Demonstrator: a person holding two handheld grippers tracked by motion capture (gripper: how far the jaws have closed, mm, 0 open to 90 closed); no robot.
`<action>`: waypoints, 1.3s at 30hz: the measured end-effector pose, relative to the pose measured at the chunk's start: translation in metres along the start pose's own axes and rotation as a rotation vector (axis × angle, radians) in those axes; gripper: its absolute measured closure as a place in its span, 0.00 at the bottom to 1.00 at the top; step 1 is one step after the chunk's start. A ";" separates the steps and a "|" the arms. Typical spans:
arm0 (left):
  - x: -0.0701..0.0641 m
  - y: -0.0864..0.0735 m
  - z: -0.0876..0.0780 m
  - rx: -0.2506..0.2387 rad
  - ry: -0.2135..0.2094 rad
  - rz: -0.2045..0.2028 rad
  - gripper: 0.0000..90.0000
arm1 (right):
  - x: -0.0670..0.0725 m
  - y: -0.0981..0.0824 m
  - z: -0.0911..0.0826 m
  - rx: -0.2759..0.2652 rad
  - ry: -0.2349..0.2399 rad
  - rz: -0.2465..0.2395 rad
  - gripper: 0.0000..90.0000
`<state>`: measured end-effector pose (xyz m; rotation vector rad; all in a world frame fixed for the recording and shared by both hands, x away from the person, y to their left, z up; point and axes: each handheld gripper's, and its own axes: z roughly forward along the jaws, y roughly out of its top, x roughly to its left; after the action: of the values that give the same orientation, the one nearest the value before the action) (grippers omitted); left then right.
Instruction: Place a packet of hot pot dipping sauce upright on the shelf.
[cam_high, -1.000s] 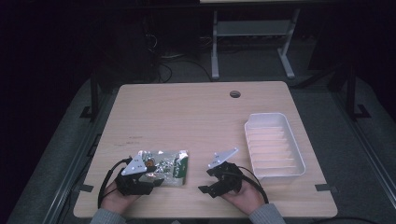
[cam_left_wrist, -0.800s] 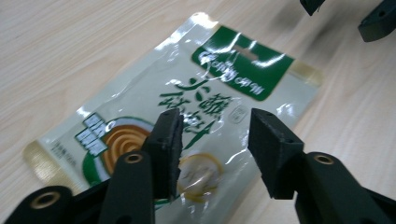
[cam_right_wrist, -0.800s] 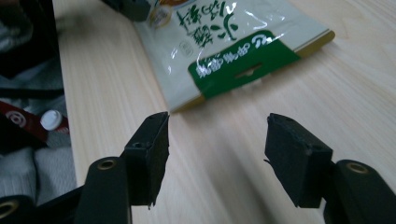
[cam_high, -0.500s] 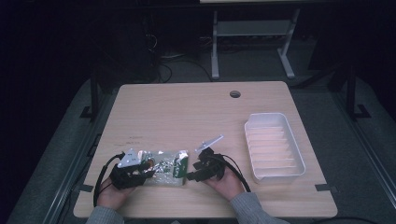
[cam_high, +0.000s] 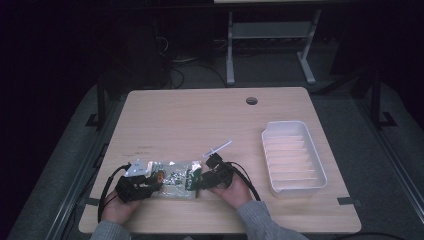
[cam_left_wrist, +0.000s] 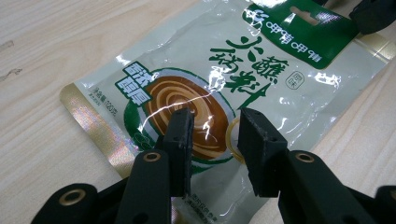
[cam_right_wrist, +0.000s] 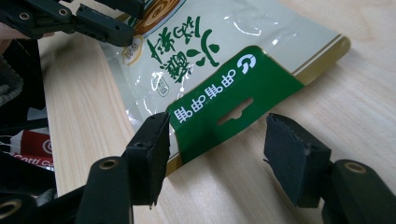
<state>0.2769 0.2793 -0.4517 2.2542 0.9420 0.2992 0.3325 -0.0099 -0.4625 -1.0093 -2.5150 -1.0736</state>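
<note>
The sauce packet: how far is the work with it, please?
Done: the left tongs have closed on the lower end of the sauce packet, which lies flat on the table. In hand: the right tongs stand open around its green top strip, not gripping yet. Left: lifting it; the white tray is empty.
</note>
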 end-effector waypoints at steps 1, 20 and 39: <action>0.000 0.000 0.000 0.000 0.000 0.000 0.72 | 0.000 0.000 0.001 0.000 0.002 -0.003 0.44; -0.001 -0.001 0.002 0.004 -0.003 0.001 0.69 | 0.000 0.020 0.019 -0.012 0.037 0.066 0.59; 0.002 -0.002 -0.004 -0.023 0.009 -0.010 0.65 | -0.014 0.025 0.012 -0.099 0.130 0.172 0.99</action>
<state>0.2748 0.2837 -0.4504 2.2281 0.9498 0.3142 0.3600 0.0039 -0.4632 -1.1213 -2.2472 -1.1805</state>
